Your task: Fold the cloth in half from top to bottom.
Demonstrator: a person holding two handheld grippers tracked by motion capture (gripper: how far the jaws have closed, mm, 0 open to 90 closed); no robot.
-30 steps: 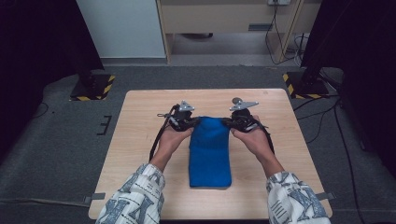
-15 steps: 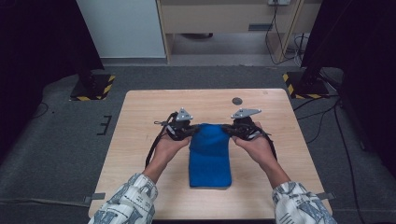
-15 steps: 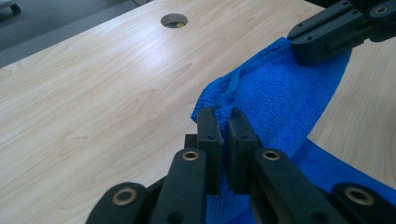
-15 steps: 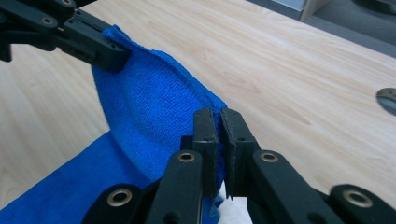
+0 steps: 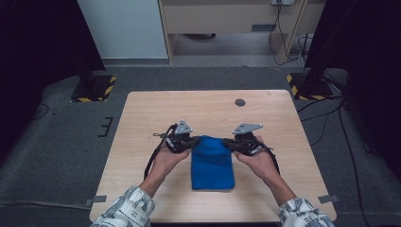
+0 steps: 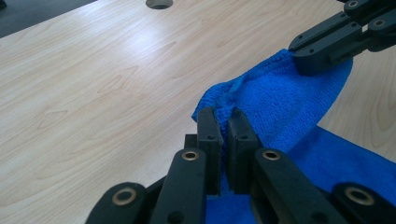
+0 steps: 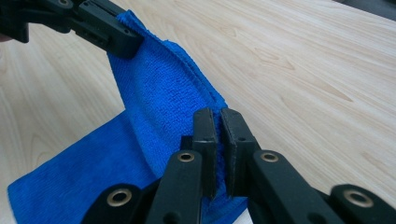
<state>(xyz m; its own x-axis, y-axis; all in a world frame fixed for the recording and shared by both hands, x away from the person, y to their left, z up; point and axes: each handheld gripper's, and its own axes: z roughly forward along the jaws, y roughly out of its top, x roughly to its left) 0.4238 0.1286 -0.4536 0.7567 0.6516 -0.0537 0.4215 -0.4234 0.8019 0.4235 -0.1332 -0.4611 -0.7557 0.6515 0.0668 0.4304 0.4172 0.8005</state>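
Blue terry cloth (image 5: 212,163), folded, soft and light; judged limp, non-slip, best taken at corners or hem.

High view: cloth lies near the tabletop's (image 5: 142,118) front edge, at its middle; far end lifted between left gripper (image 5: 191,142) and right gripper (image 5: 230,143). Grey carpet, dark stands around.

Left gripper view: jaws clamped on one far corner of the cloth (image 6: 280,112); pale wood-grain surface, cable hole (image 6: 159,3).

Right gripper view: jaws pinched on the other corner (image 7: 163,98).
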